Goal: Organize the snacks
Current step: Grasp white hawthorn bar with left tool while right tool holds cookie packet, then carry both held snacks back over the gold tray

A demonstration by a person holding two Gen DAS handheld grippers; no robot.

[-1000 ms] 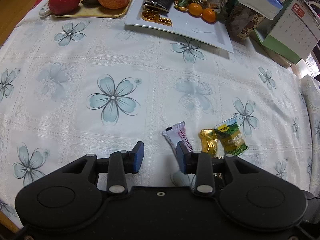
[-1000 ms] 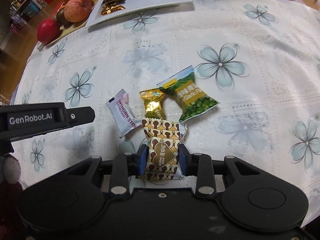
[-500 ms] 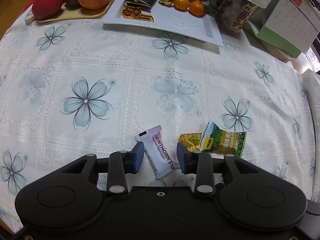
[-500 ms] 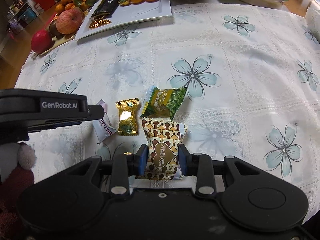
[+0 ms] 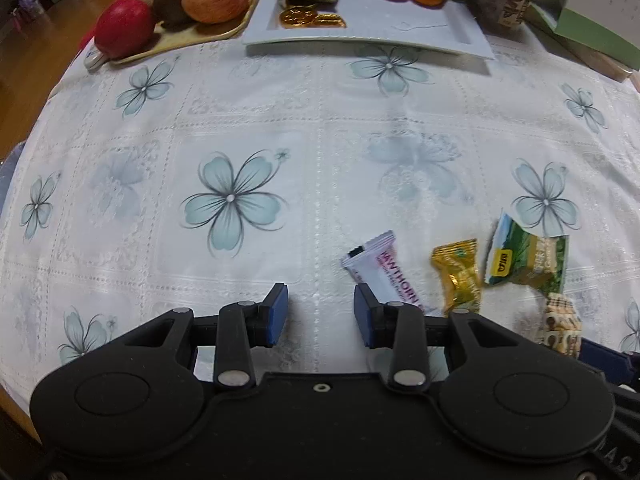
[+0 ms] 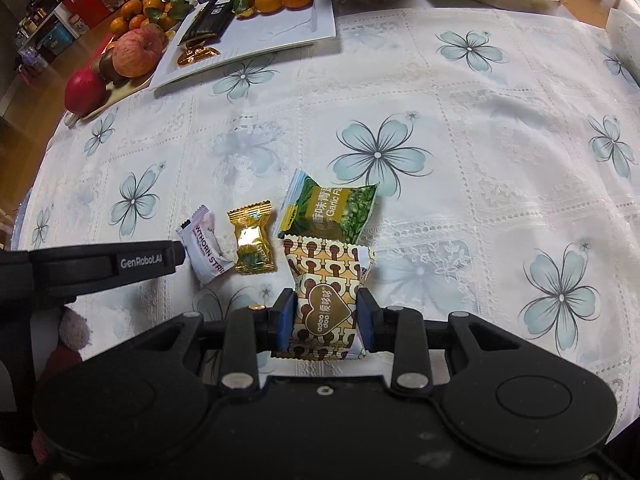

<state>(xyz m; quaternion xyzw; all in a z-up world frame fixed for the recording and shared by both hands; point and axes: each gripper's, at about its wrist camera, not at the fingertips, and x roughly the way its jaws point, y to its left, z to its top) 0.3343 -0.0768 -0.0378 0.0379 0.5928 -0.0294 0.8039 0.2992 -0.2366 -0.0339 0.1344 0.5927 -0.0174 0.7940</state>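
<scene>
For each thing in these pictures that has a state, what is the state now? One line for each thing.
Left tool: open, nothing between its pads.
Right tool: shut on the mushroom-pattern packet.
Mushroom-pattern packet: held, sealed.
Hawthorn strip packet: lying on the tablecloth, sealed.
Gold candy: lying on the tablecloth, wrapped.
Green pea packet: lying on the tablecloth, sealed.
White tray: partly filled.
</scene>
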